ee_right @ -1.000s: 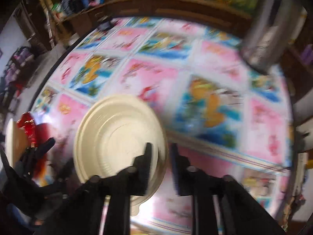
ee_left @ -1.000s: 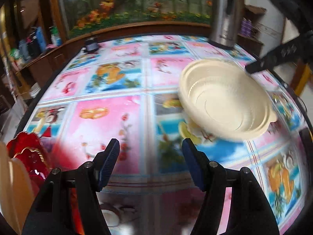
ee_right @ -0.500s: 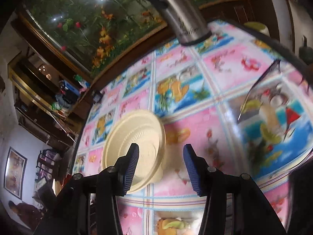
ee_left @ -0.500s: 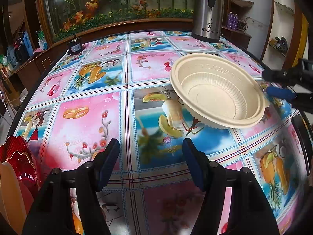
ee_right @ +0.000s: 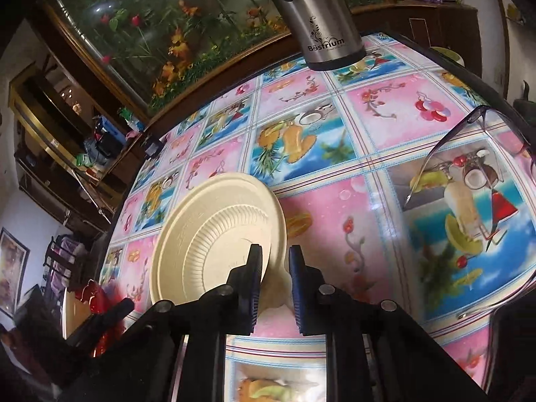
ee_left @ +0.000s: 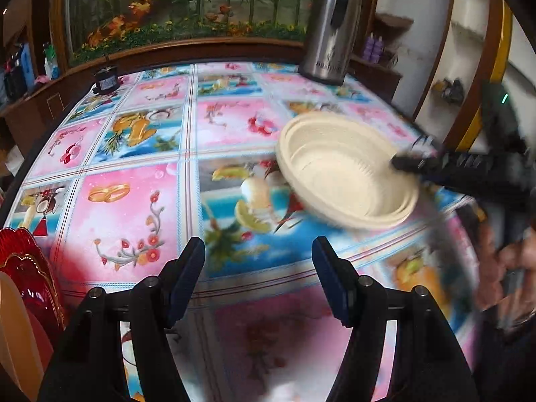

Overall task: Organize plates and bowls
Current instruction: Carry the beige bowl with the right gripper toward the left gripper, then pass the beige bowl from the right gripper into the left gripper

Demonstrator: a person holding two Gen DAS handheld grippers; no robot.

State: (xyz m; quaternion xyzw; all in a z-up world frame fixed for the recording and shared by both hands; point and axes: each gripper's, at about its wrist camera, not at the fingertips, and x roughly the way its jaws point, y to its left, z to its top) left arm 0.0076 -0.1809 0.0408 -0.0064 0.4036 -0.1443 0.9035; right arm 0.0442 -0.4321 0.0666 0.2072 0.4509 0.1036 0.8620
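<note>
Gripping: the right gripper point(ee_right: 273, 268) has just been closing its jaws; the blue pads now pinch the near rim of the cream bowl point(ee_right: 217, 238).
Bowl position: centre-left in the right wrist view, tilted; right of centre in the left wrist view, blurred, over the fruit-print tablecloth point(ee_left: 134, 207).
Left gripper point(ee_left: 258, 261): jaws about half open, nothing between them, low in the frame.
Red plates point(ee_left: 30, 268): lower left edge, upright.
Steel flask point(ee_left: 330, 33): upper right, standing on the tablecloth.
Eyeglasses point(ee_right: 469, 154): right side of the right wrist view.
</note>
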